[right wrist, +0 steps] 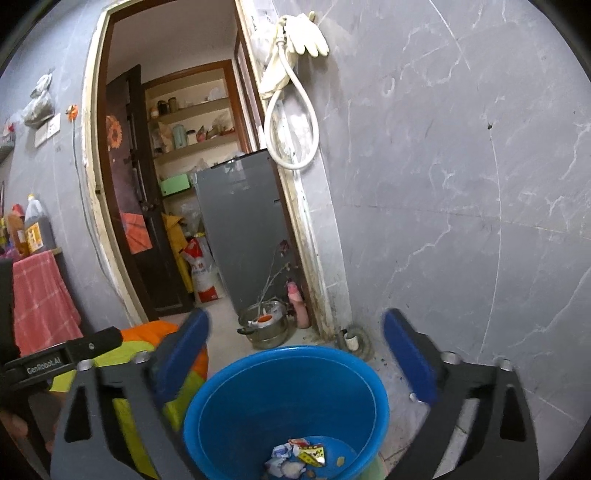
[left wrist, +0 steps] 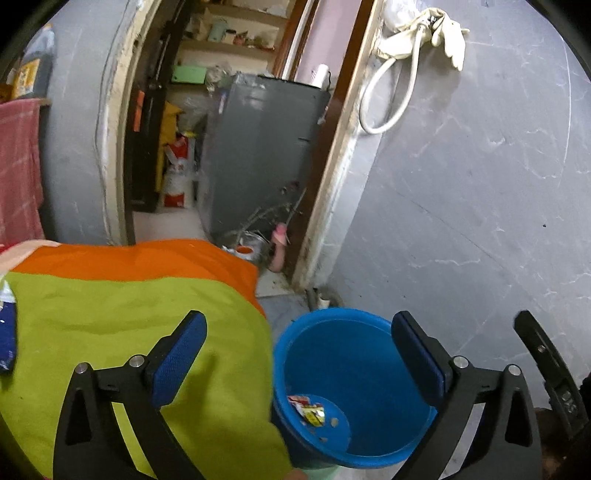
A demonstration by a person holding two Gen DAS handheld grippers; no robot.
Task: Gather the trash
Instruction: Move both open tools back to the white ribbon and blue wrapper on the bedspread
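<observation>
Blue bucket (right wrist: pixel 284 398): smooth, glossy plastic, holding crumpled printed wrappers (right wrist: pixel 299 456) of paper or foil. Green-and-orange sheet (left wrist: pixel 129 295): matt woven cloth. Wall tiles (right wrist: pixel 461 184): polished, marble-veined grey; fingers (left wrist: pixel 177 354) faced with textured blue pads.

Bucket (right wrist: pixel 236 398): bright blue, inside and out
Wrappers (right wrist: pixel 308 452) in bucket: red, yellow, white and blue print
Cloth (left wrist: pixel 122 314): lime green with an orange band along the far edge
Left gripper (left wrist: pixel 295 350) and right gripper (right wrist: pixel 295 354): black frames, blue textured pads
Towel (right wrist: pixel 40 299): pink-red with pale check lines
Wall tiles (right wrist: pixel 461 184): grey with white marble veining
Gloves (right wrist: pixel 306 35): cream
Hose (right wrist: pixel 291 122): white
Cabinet (right wrist: pixel 243 229): plain grey
</observation>
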